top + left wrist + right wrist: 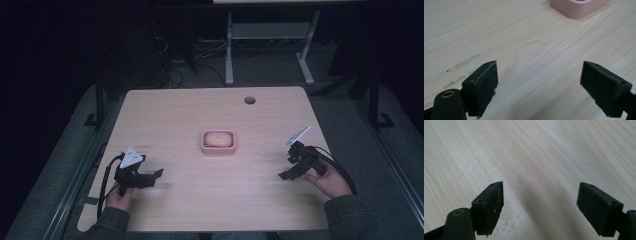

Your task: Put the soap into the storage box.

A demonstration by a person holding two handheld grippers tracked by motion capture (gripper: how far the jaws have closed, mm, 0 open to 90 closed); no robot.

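Nothing is grasped yet: the pink soap dish [218, 142], with a pale soap bar [218, 138] inside, sits mid-tabletop [200, 200]. The left gripper [150, 178] and right gripper [289, 166] flank the dish, both wide open and empty.

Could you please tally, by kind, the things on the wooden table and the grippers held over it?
Pink rectangular plastic dish: 1
Pale rounded lump lying in the dish: 1
Black two-jaw grippers, both open: 2, left gripper and right gripper
Total: 4
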